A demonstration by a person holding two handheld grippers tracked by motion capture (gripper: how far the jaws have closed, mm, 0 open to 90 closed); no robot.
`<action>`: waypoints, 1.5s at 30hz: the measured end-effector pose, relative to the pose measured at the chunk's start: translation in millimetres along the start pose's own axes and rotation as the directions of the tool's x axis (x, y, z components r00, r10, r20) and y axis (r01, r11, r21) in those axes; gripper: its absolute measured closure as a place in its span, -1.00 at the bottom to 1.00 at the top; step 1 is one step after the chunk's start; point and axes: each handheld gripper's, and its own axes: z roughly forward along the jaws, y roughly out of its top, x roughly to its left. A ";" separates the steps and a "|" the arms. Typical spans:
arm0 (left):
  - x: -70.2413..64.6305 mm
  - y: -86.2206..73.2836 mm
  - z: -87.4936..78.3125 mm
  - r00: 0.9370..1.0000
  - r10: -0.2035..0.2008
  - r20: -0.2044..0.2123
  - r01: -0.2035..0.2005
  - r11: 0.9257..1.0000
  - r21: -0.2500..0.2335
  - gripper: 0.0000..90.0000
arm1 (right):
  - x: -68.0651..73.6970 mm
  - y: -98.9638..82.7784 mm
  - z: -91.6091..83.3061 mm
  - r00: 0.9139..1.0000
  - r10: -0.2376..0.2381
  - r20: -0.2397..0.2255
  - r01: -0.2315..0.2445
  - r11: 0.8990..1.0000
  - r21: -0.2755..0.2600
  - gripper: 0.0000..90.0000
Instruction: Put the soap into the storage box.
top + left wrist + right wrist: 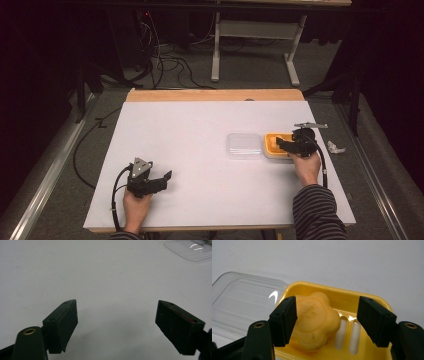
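Observation:
A yellow soap dish [372,298] [272,140] sits near the table's right edge, with a flower-shaped yellow soap [317,320] lying in it. My right gripper [327,321] [282,143] hangs open just over the dish, its jaws either side of the soap without touching it. A clear plastic lid [244,297] [244,145] lies flat on the table beside the dish. Near the front left, my left gripper [166,178] [116,325] is open over bare white tabletop, nothing between its jaws.
The white table [190,130] has a wooden strip [215,95] along its far edge. The clear lid [190,250] lies far off in the left gripper view. A crumpled white scrap [335,147] rests on the floor right of the table. Cables [170,62] trail beyond.

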 end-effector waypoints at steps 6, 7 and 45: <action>0.0 -0.1 0.1 1.000 0.000 0.000 0.000 1.000 -0.001 -0.59 | 1.1 -1.3 -5.5 1.000 -0.004 -0.011 0.004 1.000 -0.024 -0.26; -0.1 -0.1 0.0 1.000 0.001 0.000 -0.001 1.000 -0.001 -0.59 | 1.6 -1.3 -6.7 1.000 -0.007 -0.012 0.006 1.000 -0.027 -0.26; -0.4 0.0 0.3 1.000 0.003 -0.002 -0.003 1.000 0.002 -0.58 | -0.4 -14.7 -52.5 0.998 -0.029 -0.056 0.019 0.985 -0.173 -0.24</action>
